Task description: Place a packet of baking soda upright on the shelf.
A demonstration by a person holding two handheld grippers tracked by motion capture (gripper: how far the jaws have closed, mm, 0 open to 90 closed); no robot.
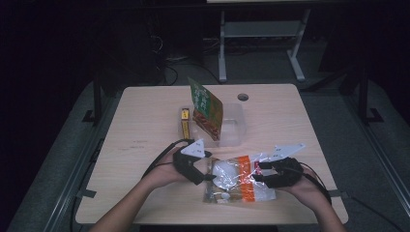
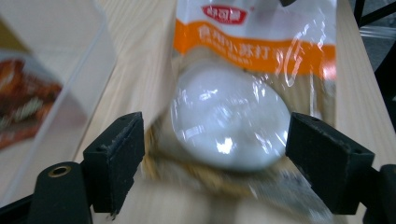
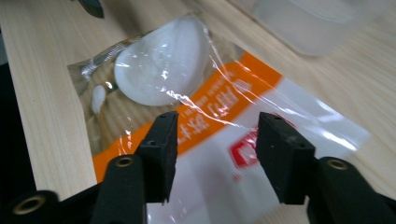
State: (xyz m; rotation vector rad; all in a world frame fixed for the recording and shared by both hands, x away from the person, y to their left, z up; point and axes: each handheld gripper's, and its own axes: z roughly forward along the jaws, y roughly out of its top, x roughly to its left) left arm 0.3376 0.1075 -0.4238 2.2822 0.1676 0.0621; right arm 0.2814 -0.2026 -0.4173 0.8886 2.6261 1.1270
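A clear snack bag [image 1: 237, 179] with an orange band and a round white piece inside lies flat near the table's front edge. My left gripper [image 1: 209, 170] is at the bag's left end. In the left gripper view its jaws stand wide on either side of the white piece in the bag [image 2: 229, 116], and the left gripper [image 2: 215, 154] is open. My right gripper [image 1: 258, 171] is at the bag's right end. In the right gripper view it hovers over the bag's orange band [image 3: 210, 93], and the right gripper [image 3: 217, 140] is open with nothing pinched.
Behind the bag a clear plastic tub [image 1: 232, 126] holds a green and red pouch [image 1: 207, 108] standing on edge. A small yellow box [image 1: 184, 123] stands at the tub's left side. A round cable hole [image 1: 242, 96] is near the wooden table's [image 1: 145, 121] far edge.
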